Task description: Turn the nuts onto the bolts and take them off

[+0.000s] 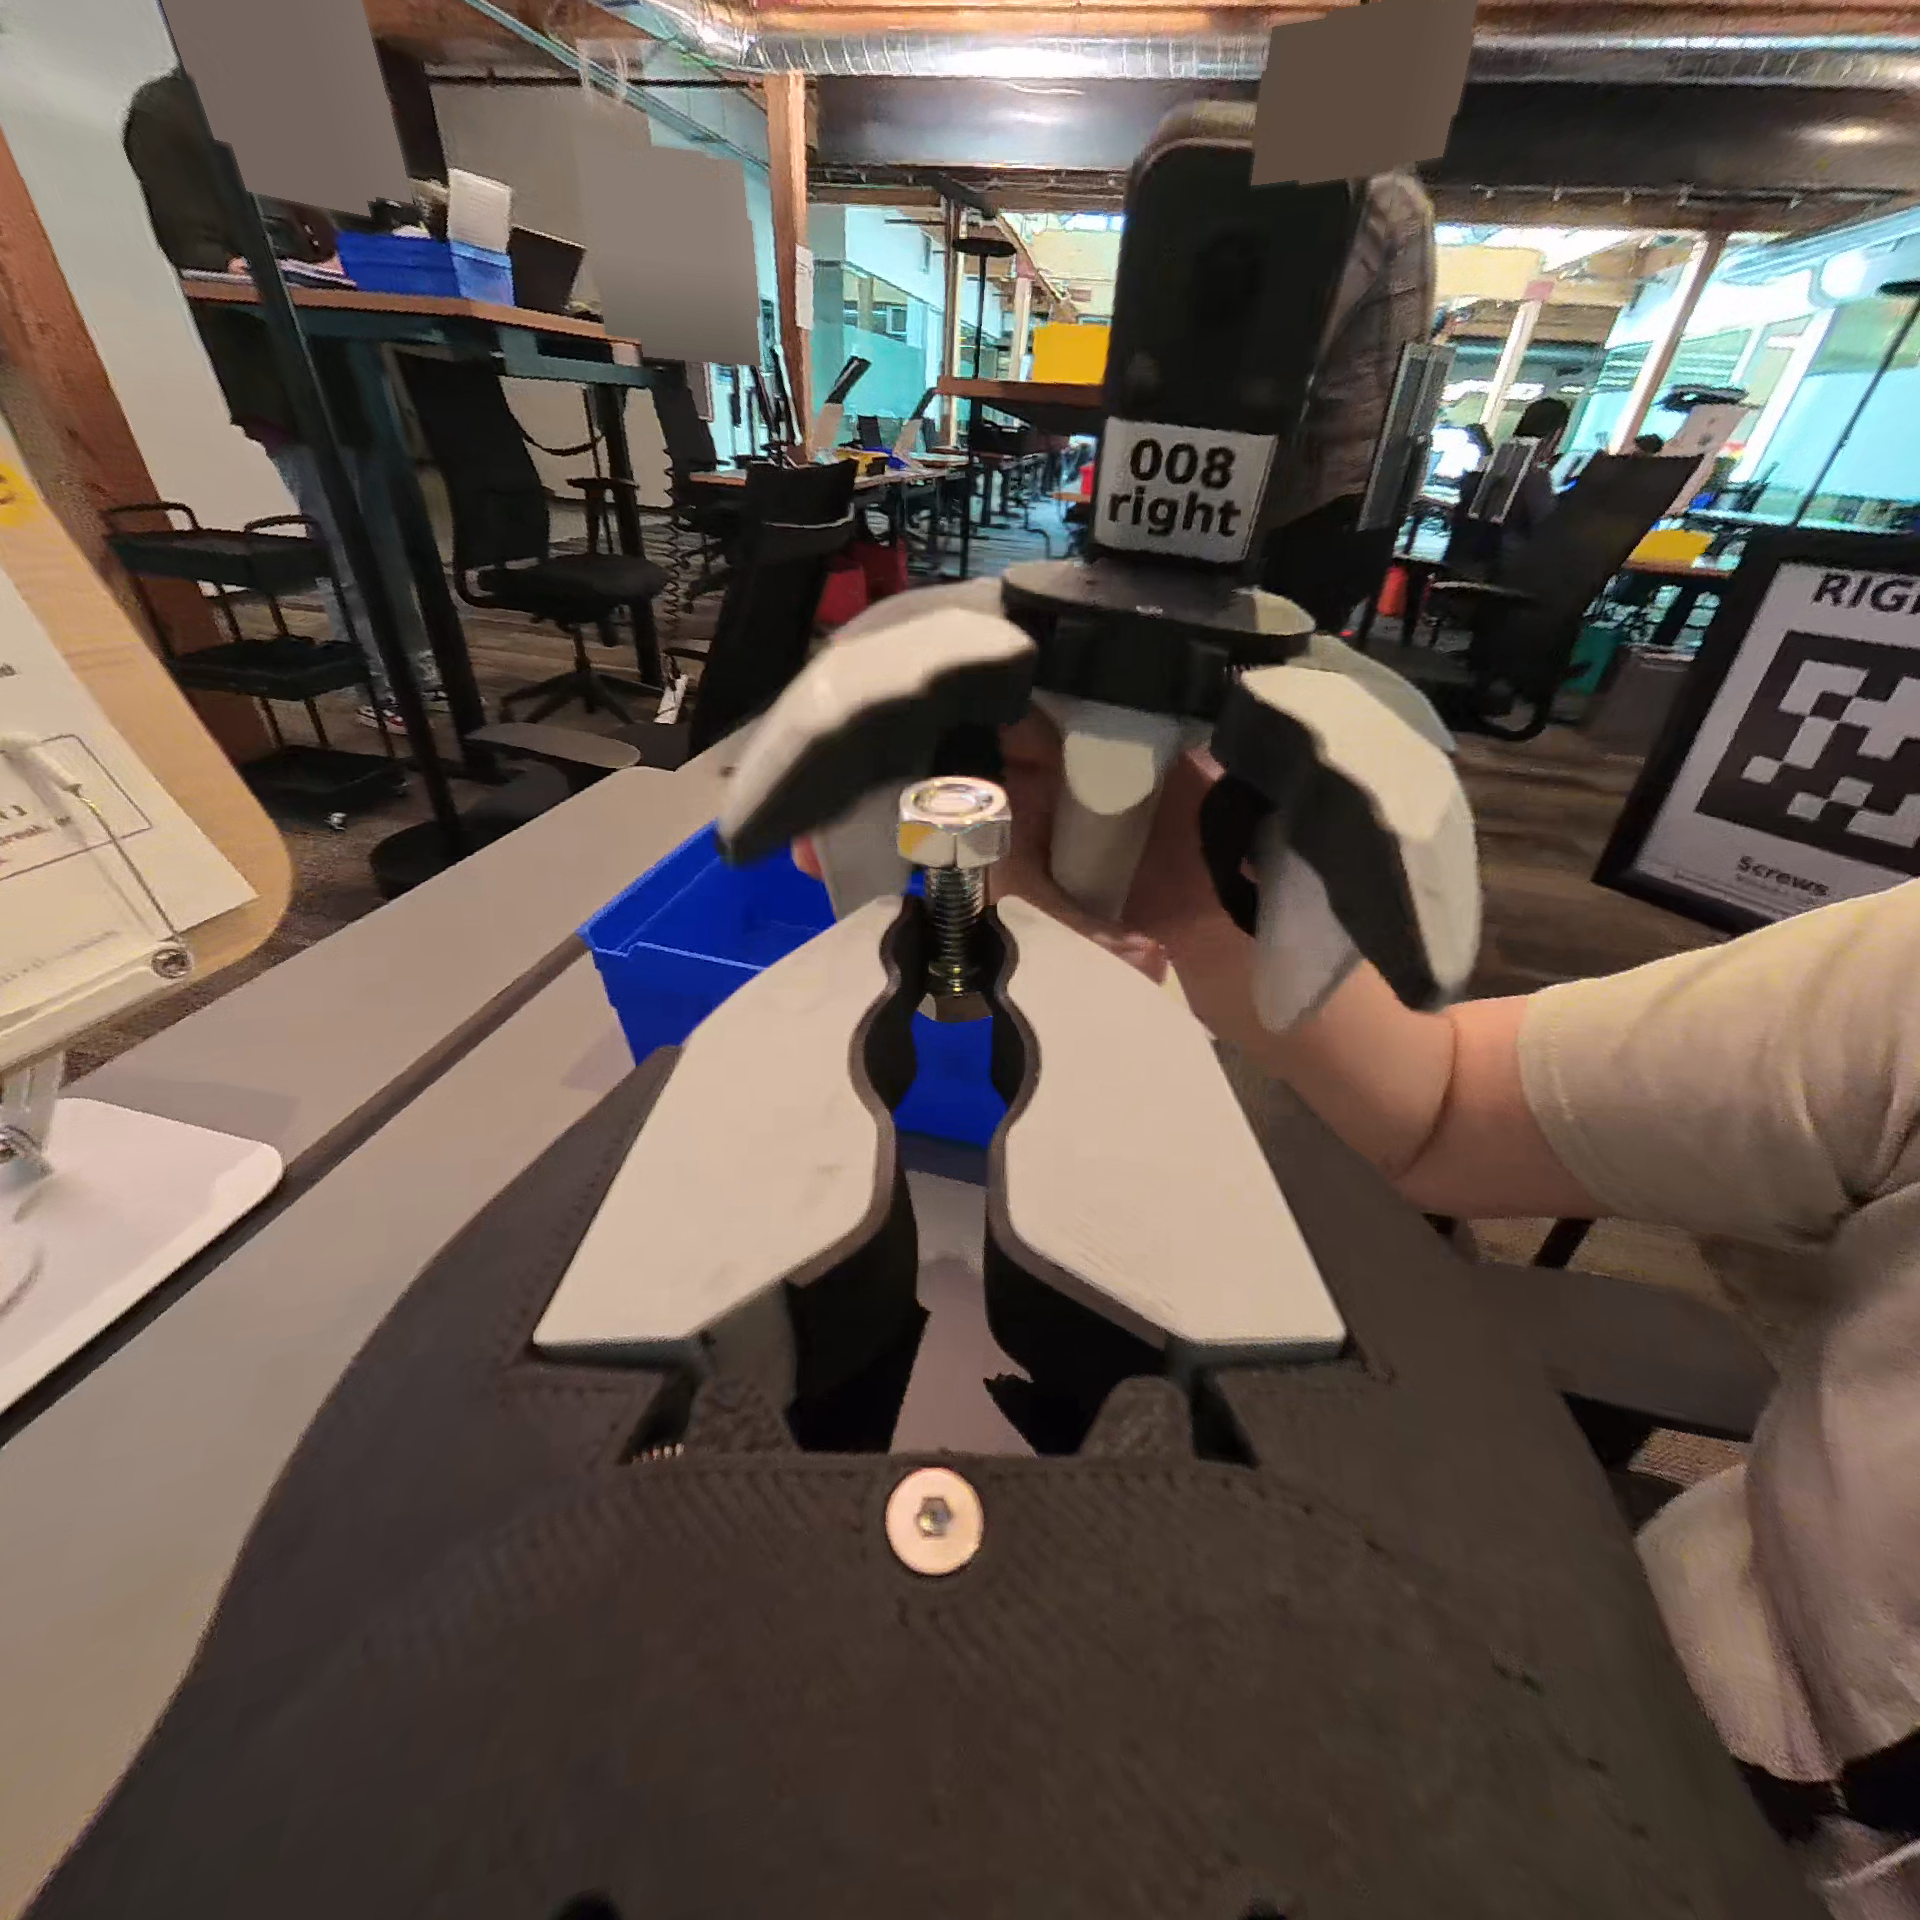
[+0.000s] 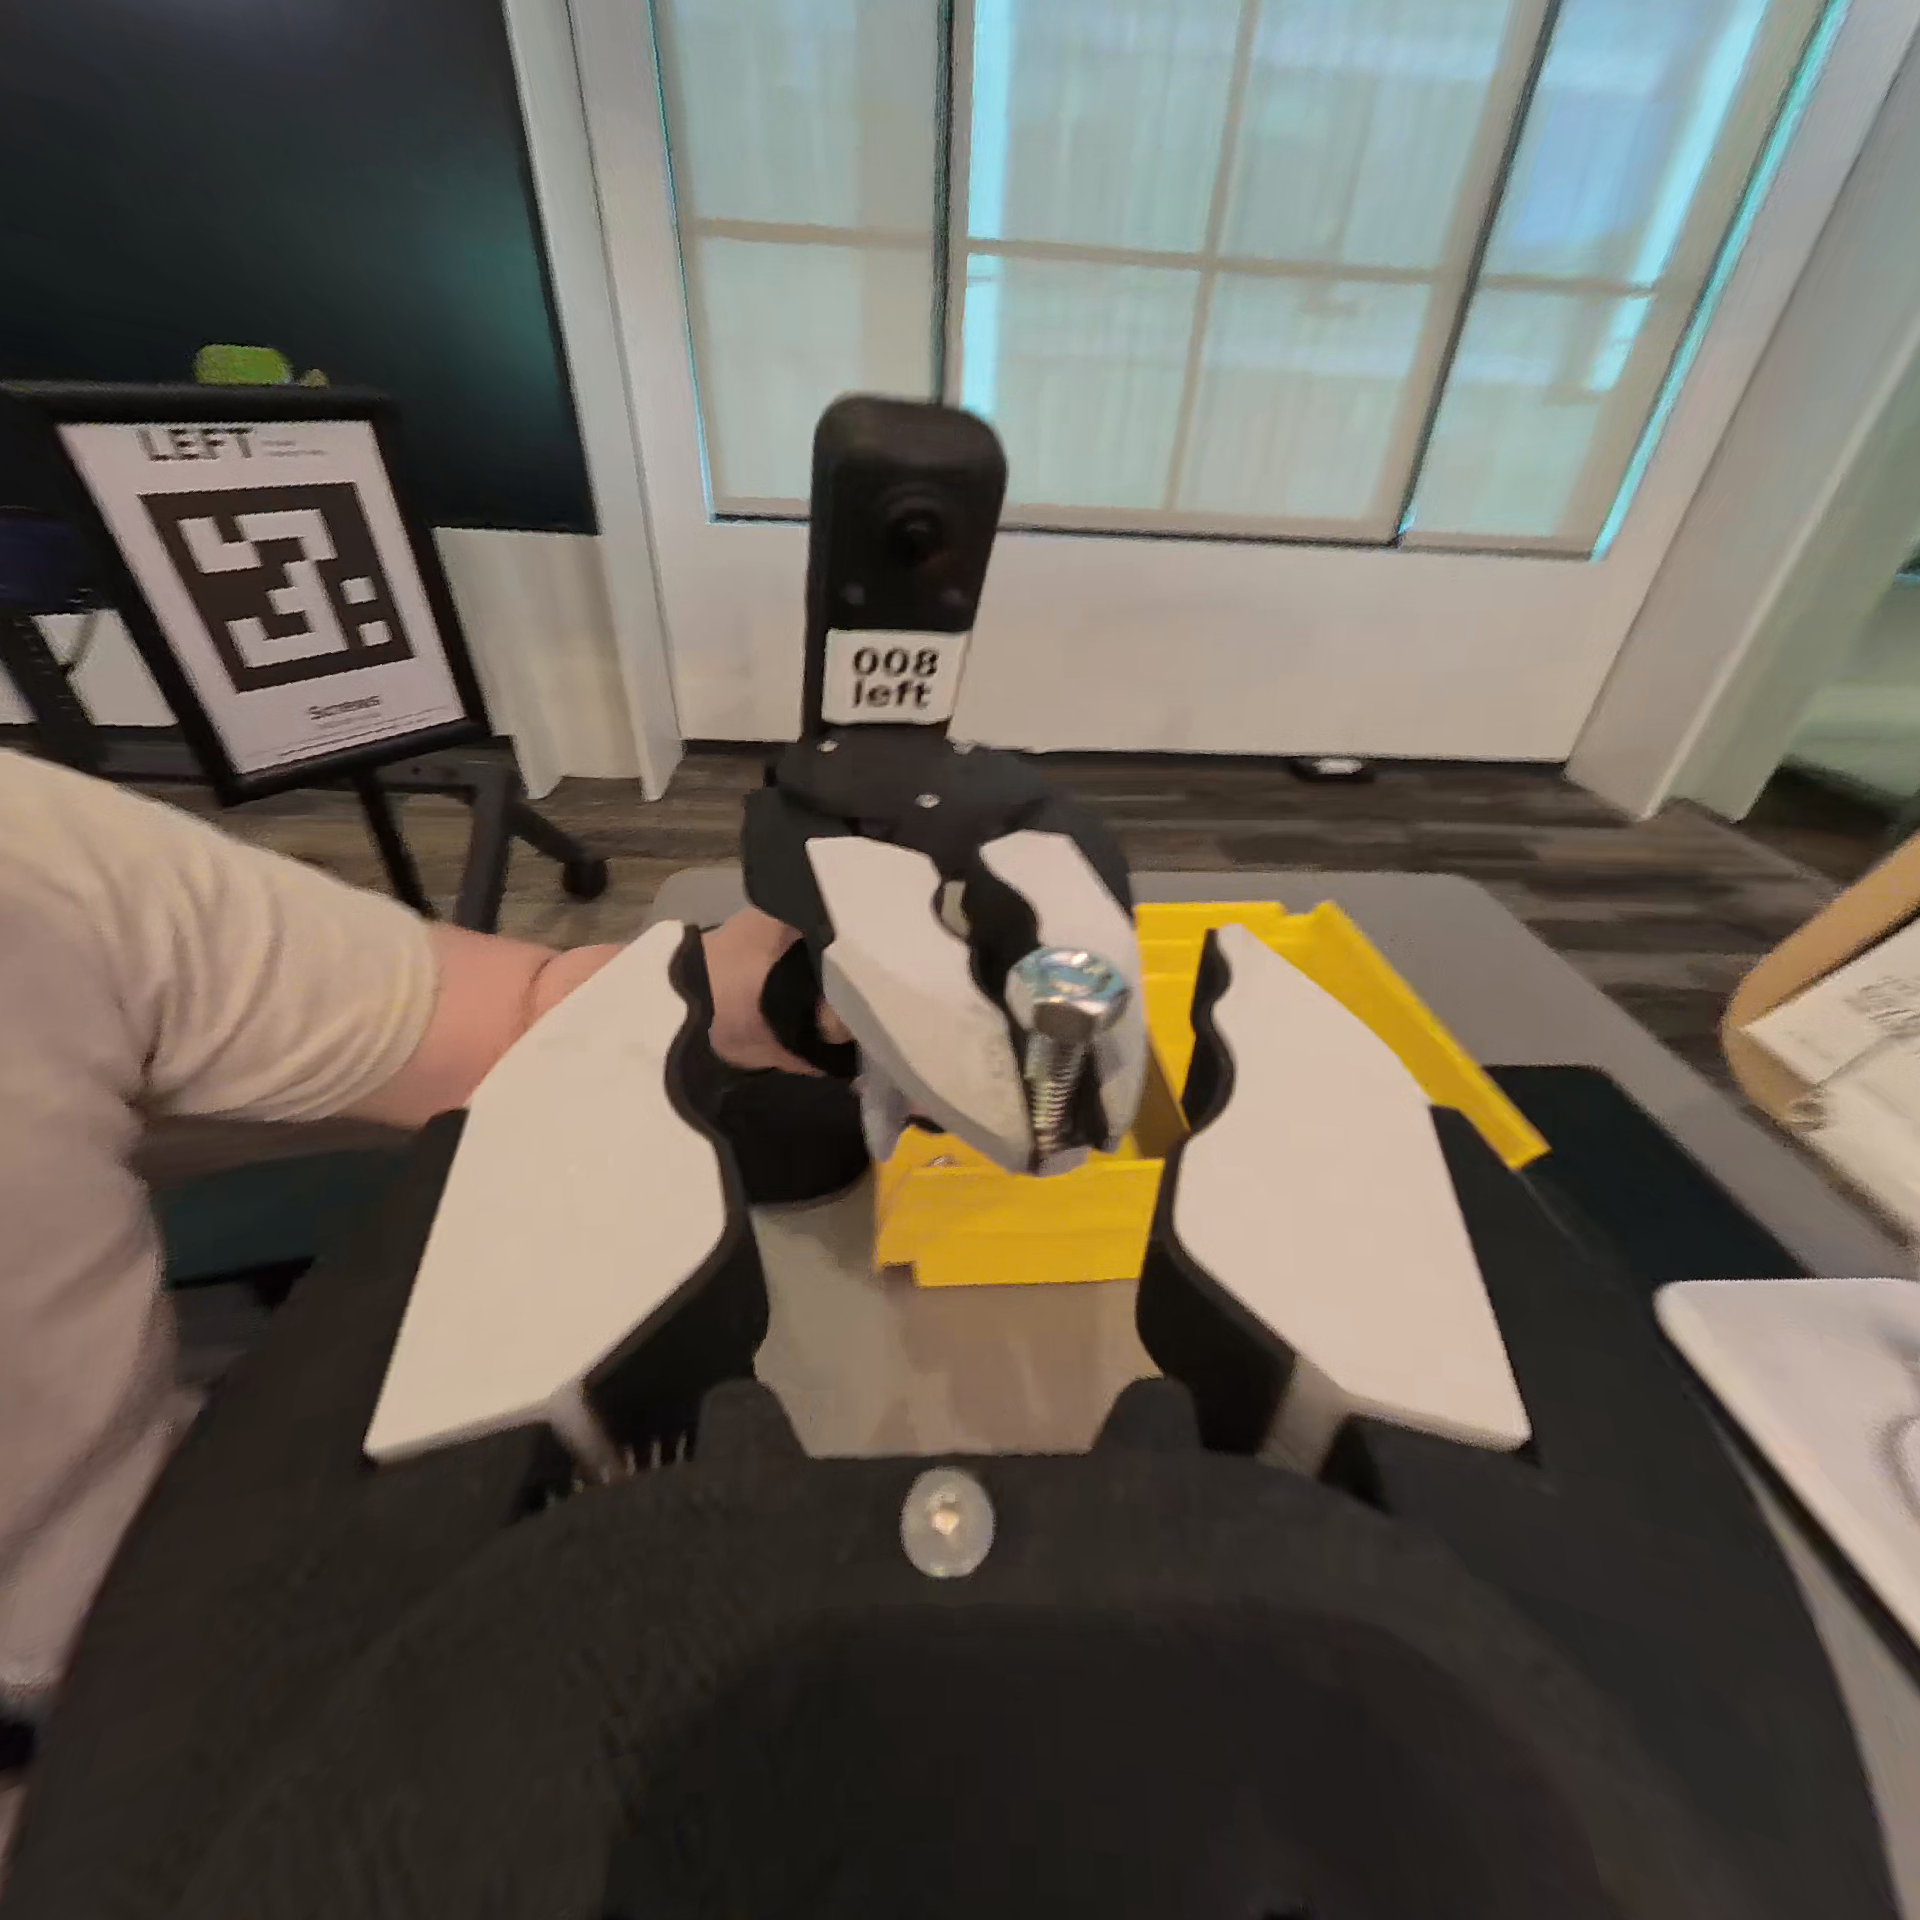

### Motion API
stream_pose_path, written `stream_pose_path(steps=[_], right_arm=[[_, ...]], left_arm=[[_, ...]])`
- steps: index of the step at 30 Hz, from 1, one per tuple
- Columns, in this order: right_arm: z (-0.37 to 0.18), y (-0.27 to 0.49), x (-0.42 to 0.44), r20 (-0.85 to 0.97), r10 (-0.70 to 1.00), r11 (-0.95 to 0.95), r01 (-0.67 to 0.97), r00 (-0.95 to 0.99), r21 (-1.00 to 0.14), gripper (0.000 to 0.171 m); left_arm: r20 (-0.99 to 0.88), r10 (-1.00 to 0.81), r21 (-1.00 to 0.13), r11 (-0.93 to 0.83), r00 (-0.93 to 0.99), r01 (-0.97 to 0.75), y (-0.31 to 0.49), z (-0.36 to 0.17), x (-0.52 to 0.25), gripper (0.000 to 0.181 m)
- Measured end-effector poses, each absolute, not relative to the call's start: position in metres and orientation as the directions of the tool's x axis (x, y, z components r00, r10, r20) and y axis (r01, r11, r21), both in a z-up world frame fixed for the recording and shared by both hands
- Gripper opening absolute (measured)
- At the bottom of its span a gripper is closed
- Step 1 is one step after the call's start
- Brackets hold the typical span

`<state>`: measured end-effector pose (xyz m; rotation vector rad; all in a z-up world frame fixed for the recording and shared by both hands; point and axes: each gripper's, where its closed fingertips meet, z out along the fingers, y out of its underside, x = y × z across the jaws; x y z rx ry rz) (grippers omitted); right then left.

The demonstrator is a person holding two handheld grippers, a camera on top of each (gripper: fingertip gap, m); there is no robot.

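Jaws of our left gripper (image 1: 951, 935) clamp a shiny threaded bolt (image 1: 953, 920), hex nut (image 1: 954, 826) atop; our right gripper (image 2: 945, 1049) gapes empty.

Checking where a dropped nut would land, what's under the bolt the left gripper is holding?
Beneath the bolt in the left gripper sits a yellow bin. The fingers cover most of its contents.

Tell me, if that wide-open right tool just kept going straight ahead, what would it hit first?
Most likely the bolt with the nut at its end, held upright by the left tool directly ahead between the right tool's open fingers. The yellow bin sits just beneath; depth is hard to judge.
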<state>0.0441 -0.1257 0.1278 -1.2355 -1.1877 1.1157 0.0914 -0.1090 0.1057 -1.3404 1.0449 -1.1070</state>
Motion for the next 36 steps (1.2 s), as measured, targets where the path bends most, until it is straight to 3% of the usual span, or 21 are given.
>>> stream_pose_path(steps=[3,4,5,7,11,15,17,18,19,20,25,30,32,35,36], right_arm=[[0.128,-0.134,0.048,0.049,0.997,0.044,0.077,0.059,-0.996,0.096],[0.129,-0.139,0.053,0.082,0.996,0.077,0.091,0.044,-0.993,0.091],[0.132,-0.148,0.057,0.105,0.994,0.104,0.092,0.006,-0.990,0.070],[0.143,-0.145,0.063,0.119,0.991,0.116,0.052,0.059,-0.992,0.071],[0.140,-0.121,0.058,0.120,0.979,0.118,0.023,0.165,-0.993,0.085],[0.123,-0.130,0.041,0.046,0.997,0.042,0.058,0.060,-0.997,0.086],[0.122,-0.134,0.044,0.047,0.997,0.040,0.103,0.069,-0.994,0.097],[0.122,-0.138,0.050,0.072,0.996,0.064,0.130,0.055,-0.989,0.093],[0.125,-0.152,0.056,0.095,0.995,0.096,0.136,-0.010,-0.986,0.064],[0.133,-0.160,0.060,0.106,0.994,0.110,0.109,-0.036,-0.988,0.056],[0.139,-0.123,0.062,0.174,0.963,0.162,0.075,0.205,-0.984,0.067],[0.122,-0.128,0.042,0.051,0.993,0.042,0.092,0.102,-0.995,0.081],[0.123,-0.132,0.048,0.100,0.989,0.085,0.132,0.111,-0.988,0.084],[0.129,-0.159,0.058,0.149,0.989,0.147,0.148,0.003,-0.978,0.034],[0.135,-0.151,0.059,0.168,0.983,0.158,0.133,0.069,-0.978,0.039]], left_arm=[[0.055,-0.962,-0.998,-0.055,0.268,0.009,-0.095,0.111,0.078,0.010],[0.082,-0.954,-0.997,-0.076,0.289,0.034,-0.089,0.114,0.071,0.009],[0.106,-0.945,-0.994,-0.092,0.310,0.059,-0.083,0.117,0.064,0.009],[0.125,-0.947,-0.991,-0.104,0.296,0.084,-0.081,0.121,0.058,0.009],[0.073,-0.974,-0.997,-0.066,0.214,0.039,-0.101,0.116,0.077,0.010],[0.035,-0.977,-0.999,-0.039,0.212,-0.015,-0.108,0.108,0.089,0.010],[0.035,-0.964,-0.999,-0.041,0.264,-0.019,-0.098,0.109,0.080,0.010],[0.053,-0.957,-0.998,-0.056,0.286,0.000,-0.092,0.112,0.074,0.010],[0.075,-0.942,-0.997,-0.069,0.327,0.031,-0.084,0.116,0.065,0.009],[0.083,-0.937,-0.996,-0.068,0.341,0.057,-0.080,0.120,0.059,0.009],[0.099,-0.974,-0.995,-0.092,0.202,0.047,-0.102,0.119,0.074,0.010],[0.062,-0.971,-0.998,-0.068,0.231,-0.018,-0.103,0.108,0.084,0.010],[0.067,-0.957,-0.998,-0.069,0.283,0.003,-0.093,0.113,0.073,0.010],[0.112,-0.945,-0.994,-0.104,0.307,0.041,-0.084,0.119,0.060,0.009],[0.126,-0.952,-0.992,-0.116,0.281,0.051,-0.087,0.120,0.061,0.009]])
